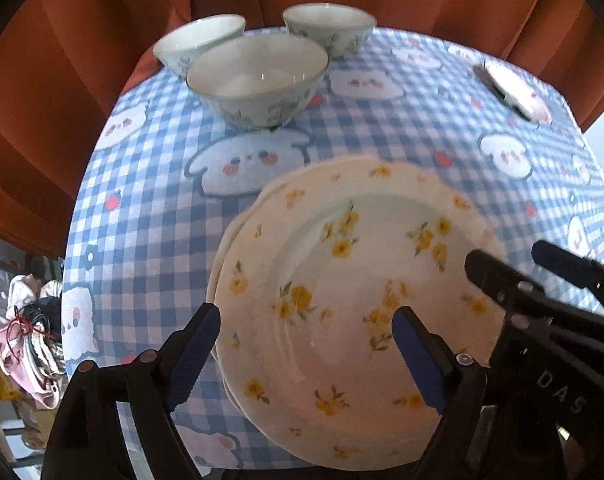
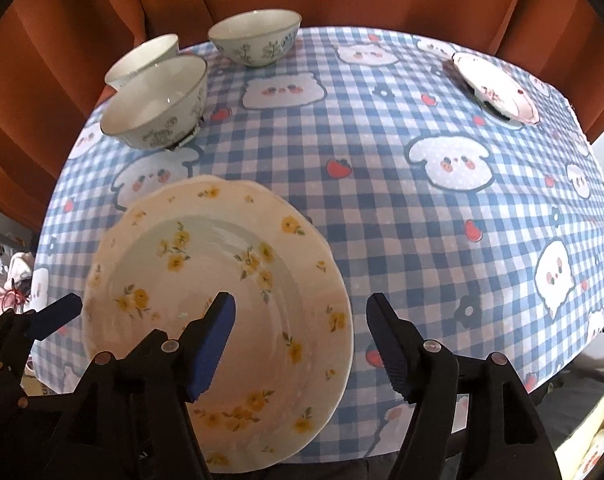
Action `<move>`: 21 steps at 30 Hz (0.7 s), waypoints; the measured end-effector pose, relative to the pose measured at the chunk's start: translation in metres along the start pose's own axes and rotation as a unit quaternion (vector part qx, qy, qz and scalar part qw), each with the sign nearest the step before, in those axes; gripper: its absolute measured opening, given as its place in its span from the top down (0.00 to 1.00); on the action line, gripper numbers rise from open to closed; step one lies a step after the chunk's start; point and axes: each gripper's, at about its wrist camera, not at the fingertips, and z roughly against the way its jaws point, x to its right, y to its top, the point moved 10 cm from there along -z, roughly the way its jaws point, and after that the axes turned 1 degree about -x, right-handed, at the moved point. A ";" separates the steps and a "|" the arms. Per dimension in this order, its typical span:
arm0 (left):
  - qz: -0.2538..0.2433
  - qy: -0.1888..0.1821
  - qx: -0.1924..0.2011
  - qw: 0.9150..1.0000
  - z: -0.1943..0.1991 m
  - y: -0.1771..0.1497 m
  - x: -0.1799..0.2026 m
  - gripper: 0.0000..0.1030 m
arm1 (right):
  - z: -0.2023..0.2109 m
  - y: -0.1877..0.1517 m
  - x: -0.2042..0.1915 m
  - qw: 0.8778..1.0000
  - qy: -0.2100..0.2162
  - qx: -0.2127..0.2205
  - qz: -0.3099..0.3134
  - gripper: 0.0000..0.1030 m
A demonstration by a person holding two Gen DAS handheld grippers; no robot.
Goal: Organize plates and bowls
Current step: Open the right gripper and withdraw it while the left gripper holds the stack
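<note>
A stack of cream plates with yellow flowers (image 1: pixel 342 280) (image 2: pixel 205 280) lies on the near part of the table. My left gripper (image 1: pixel 306 344) is open, with the stack's left rim between its blue-padded fingers; neither pad presses on it. My right gripper (image 2: pixel 302 312) is open too and straddles the right rim, one finger over the plate's well and the other over the cloth. Three white bowls with green leaf patterns (image 1: pixel 257 80) (image 2: pixel 157 100) stand together at the far left. A pink-patterned plate (image 2: pixel 498 88) (image 1: pixel 518 88) sits at the far right.
The table (image 2: pixel 422 220) wears a blue-and-white checked cloth with cartoon faces. An orange curtain (image 1: pixel 81 80) hangs behind the table's far edge. Bundled cloth and clutter (image 1: pixel 25 336) lie below the left edge. Bare cloth stretches between the bowls and the pink-patterned plate.
</note>
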 end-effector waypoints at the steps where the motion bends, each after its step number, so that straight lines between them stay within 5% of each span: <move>1: -0.001 0.001 0.006 1.000 0.003 0.003 0.003 0.13 | 0.003 0.001 0.001 1.000 0.000 0.002 0.000 0.29; 21: 0.035 0.023 0.058 0.997 0.014 0.056 0.096 0.14 | 0.016 0.052 0.096 0.999 0.036 0.037 0.010 0.25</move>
